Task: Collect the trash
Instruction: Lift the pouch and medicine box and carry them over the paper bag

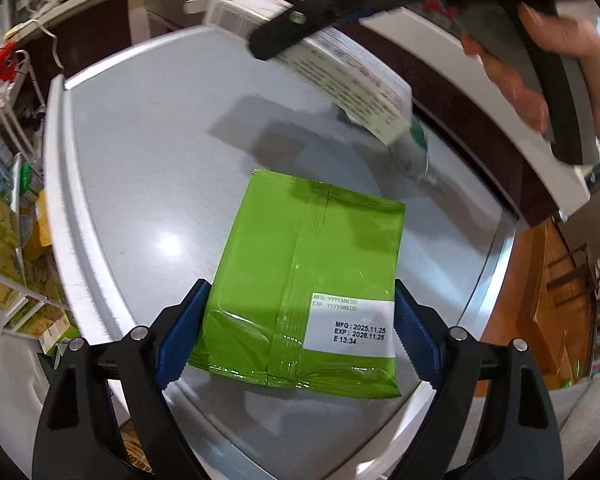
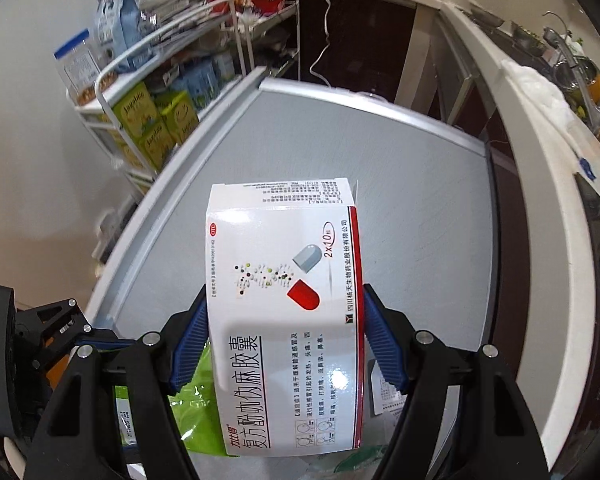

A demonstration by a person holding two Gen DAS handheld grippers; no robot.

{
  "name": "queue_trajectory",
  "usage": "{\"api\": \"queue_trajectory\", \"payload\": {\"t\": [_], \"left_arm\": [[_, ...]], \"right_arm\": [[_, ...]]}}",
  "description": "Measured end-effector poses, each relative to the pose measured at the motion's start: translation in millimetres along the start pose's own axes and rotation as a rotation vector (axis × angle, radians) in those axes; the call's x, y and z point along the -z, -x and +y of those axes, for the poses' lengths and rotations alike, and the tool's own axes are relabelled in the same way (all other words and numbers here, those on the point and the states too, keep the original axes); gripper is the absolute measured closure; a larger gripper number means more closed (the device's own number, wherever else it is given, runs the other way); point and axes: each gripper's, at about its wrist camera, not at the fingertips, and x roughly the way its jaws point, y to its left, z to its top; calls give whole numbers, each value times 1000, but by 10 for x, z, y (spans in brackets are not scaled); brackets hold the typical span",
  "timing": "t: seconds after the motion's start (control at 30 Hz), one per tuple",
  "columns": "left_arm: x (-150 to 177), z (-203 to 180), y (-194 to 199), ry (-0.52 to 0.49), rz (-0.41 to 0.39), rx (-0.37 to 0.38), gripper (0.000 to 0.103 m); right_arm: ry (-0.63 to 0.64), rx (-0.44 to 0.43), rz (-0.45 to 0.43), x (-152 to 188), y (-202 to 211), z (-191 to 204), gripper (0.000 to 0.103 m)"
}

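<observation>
Now two pieces of trash are being picked up together. The right gripper (image 2: 286, 340) squeezes a white medicine box (image 2: 284, 312) between its blue pads and holds it up above the grey table (image 2: 400, 184). The left gripper (image 1: 298, 332) is wide apart around the near end of a green packet (image 1: 300, 280), which lies flat on the table; I cannot tell if the pads press it. Next, I think the left one needs a firm pinch, then a lift. A small bottle (image 1: 414, 148) waits at the far right.
</observation>
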Motion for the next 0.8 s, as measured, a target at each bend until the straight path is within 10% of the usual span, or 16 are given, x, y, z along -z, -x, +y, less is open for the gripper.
{"api": "queue_trajectory", "payload": {"t": [0.8], "left_arm": [[-240,-357,1386,171,-408,-169,15]], "right_arm": [[-167,-58,-399,690,1879,67,33]]}}
